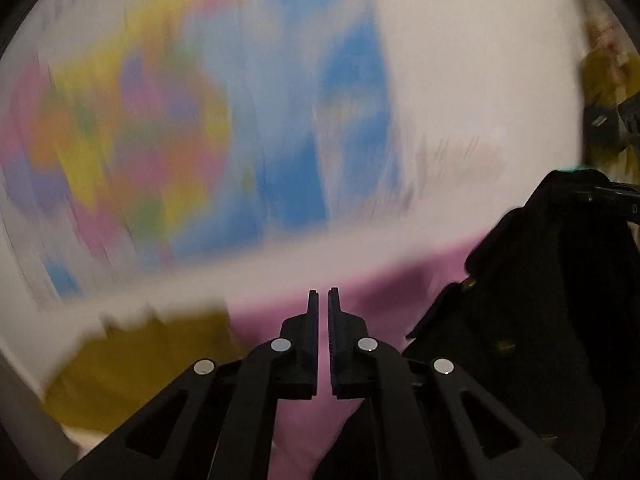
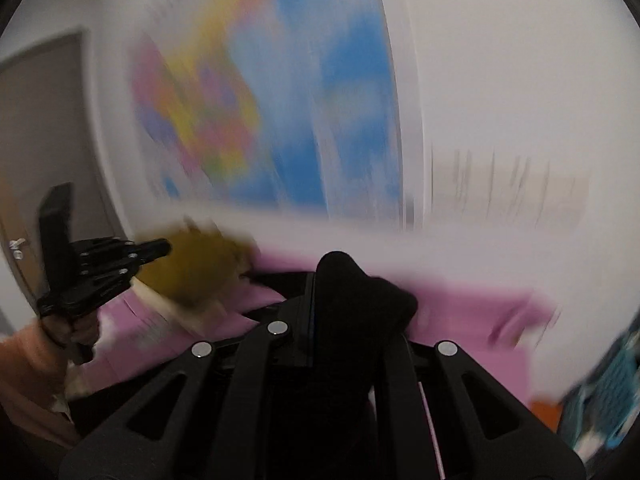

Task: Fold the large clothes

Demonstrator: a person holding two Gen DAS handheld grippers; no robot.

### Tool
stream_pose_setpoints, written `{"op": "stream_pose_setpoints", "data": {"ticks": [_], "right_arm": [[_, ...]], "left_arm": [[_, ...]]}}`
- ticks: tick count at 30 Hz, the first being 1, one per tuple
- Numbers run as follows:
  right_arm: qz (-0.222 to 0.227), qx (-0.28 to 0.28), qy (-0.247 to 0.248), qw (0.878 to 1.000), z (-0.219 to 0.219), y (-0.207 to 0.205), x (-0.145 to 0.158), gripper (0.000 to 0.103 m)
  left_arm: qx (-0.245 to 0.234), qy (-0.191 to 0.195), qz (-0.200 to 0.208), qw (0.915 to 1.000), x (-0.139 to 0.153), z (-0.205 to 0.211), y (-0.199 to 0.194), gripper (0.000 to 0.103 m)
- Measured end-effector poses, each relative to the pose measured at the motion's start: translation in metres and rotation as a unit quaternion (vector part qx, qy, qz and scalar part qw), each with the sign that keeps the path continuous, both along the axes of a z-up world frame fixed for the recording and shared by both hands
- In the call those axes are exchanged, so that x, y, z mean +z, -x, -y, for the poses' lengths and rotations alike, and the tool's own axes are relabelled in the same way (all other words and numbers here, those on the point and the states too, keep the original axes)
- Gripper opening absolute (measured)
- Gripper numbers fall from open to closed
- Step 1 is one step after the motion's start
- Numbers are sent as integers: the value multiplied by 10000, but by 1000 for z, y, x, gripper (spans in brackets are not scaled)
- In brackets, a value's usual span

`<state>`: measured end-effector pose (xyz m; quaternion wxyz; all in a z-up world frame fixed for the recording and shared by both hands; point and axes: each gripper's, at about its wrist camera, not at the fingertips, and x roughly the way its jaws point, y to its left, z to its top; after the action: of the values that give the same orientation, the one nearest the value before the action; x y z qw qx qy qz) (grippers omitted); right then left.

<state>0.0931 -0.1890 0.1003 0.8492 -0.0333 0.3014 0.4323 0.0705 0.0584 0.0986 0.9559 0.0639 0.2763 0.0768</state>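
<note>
A black garment [image 1: 532, 300] hangs at the right of the left wrist view, held up by my right gripper [image 1: 596, 196]. In the right wrist view my right gripper [image 2: 344, 280] is shut on a bunch of that black garment [image 2: 360, 292], which covers the fingertips. My left gripper [image 1: 323, 300] is shut and empty, its fingers nearly touching, above a pink surface [image 1: 304, 412]. It also shows at the left of the right wrist view [image 2: 160, 250], next to a mustard-yellow cloth [image 2: 192, 276]. Both views are blurred by motion.
A mustard-yellow cloth [image 1: 136, 368] lies at the lower left on the pink cover [image 2: 472, 312]. A colourful wall map [image 1: 240, 120] hangs behind on a white wall. A grey door [image 2: 44, 140] is at the left. A teal patterned item [image 2: 612, 392] sits at the right edge.
</note>
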Motion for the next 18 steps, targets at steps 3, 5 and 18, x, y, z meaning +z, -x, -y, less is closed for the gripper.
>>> {"op": "stream_pose_setpoints", "data": {"ticks": [3,5,18], "right_arm": [[-687,-49,397,9968,-34,-35,-80,7],[-1024,-37,246,9944,-33,-47,-104,7],[-638,201,-426,9968,-3,-53,-48,7]], "left_arm": [[-22,241,-1181,9927,-89,-16,-46,2],[-115,310,-1618,9863,-116,-23,-55,8],[-1614,1169,-2627,9441,-153,-35,-70,73]]}}
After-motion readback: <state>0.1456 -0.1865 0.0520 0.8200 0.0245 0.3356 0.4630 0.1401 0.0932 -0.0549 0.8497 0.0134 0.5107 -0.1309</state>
